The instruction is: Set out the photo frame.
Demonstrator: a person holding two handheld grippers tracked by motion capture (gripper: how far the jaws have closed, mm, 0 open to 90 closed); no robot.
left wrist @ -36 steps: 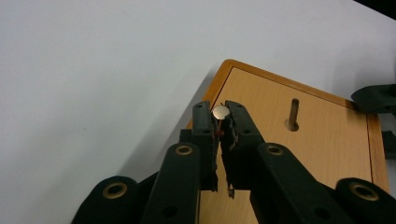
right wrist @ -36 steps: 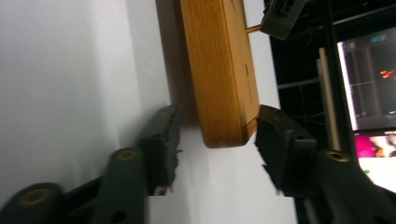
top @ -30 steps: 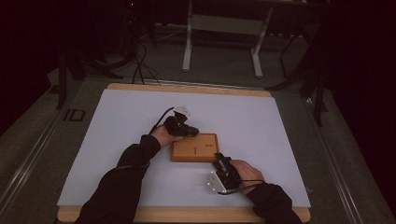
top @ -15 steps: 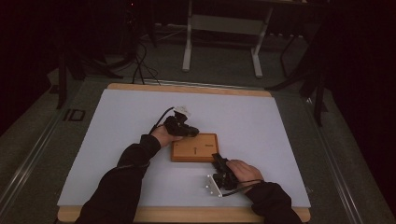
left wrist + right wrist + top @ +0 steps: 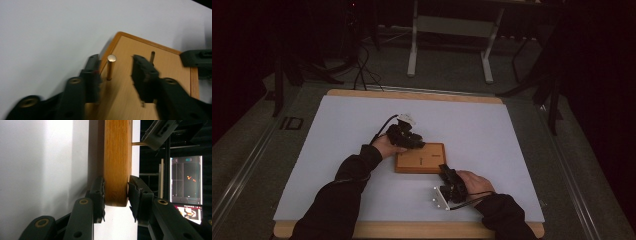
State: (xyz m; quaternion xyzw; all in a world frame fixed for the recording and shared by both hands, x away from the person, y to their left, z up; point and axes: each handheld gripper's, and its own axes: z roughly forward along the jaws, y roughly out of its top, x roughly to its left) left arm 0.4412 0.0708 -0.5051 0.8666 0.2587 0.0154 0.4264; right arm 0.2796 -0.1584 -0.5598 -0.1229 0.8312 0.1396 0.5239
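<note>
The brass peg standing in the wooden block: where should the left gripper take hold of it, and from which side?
Probably on the bare shaft just under the flat head of the brass peg, coming down from above with a jaw on either side. It stands upright in the wooden block; the left gripper already straddles it, pads apart.
</note>
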